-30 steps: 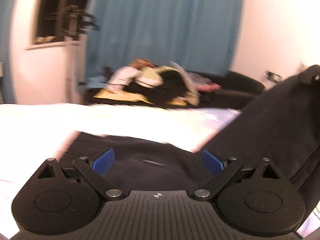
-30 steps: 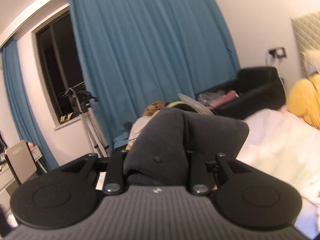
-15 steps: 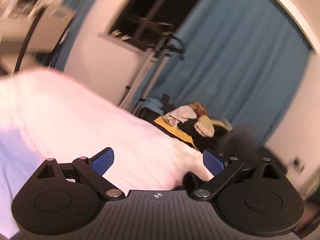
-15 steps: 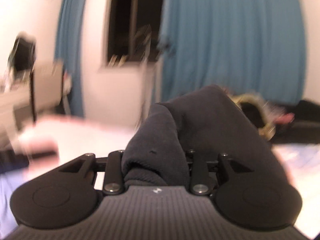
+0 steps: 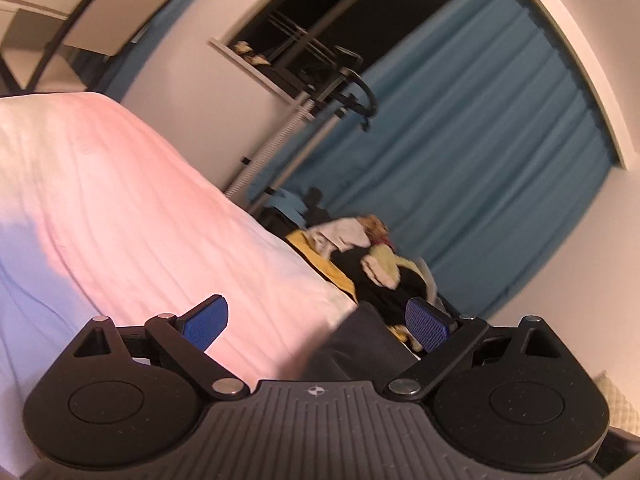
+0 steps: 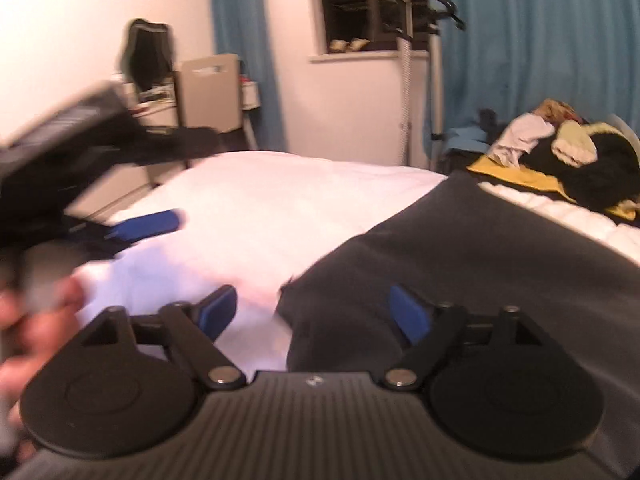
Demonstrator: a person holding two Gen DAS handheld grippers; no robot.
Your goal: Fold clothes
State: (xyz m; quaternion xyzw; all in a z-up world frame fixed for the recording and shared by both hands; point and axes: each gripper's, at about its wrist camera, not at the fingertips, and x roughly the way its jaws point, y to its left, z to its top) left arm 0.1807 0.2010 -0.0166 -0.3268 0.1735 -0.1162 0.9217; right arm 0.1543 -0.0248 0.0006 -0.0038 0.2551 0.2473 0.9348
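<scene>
The dark garment (image 6: 480, 264) lies spread on the white bed (image 6: 280, 200), filling the 3 to 5 o'clock part of my right wrist view, its ragged near corner reaching in between my right tongs (image 6: 316, 316). A second ago that cloth was bunched and pinched in those tongs; now their blue pads (image 6: 412, 312) stand wide apart and grip nothing, with the fabric just under them. In my left wrist view only a dark corner of the garment (image 5: 352, 344) shows at 6 o'clock, between the spread pads of my left tongs (image 5: 316, 322), which are open and empty, as they were a second ago. Back then that view faced low across the garment; now it is tilted, with the bed (image 5: 120, 208) rising at 9 o'clock.

From the right view, my left tongs (image 6: 156, 220) show blurred at 9 o'clock over the bed, with my hand (image 6: 36, 320) on their handle at 8 o'clock. Beyond the bed's far edge, at 2 o'clock, sits a pile of clothes (image 6: 560, 152) in yellow, white and black, backed by the blue curtain (image 6: 540, 40). A dark window (image 6: 360, 0) is at 12 o'clock.
</scene>
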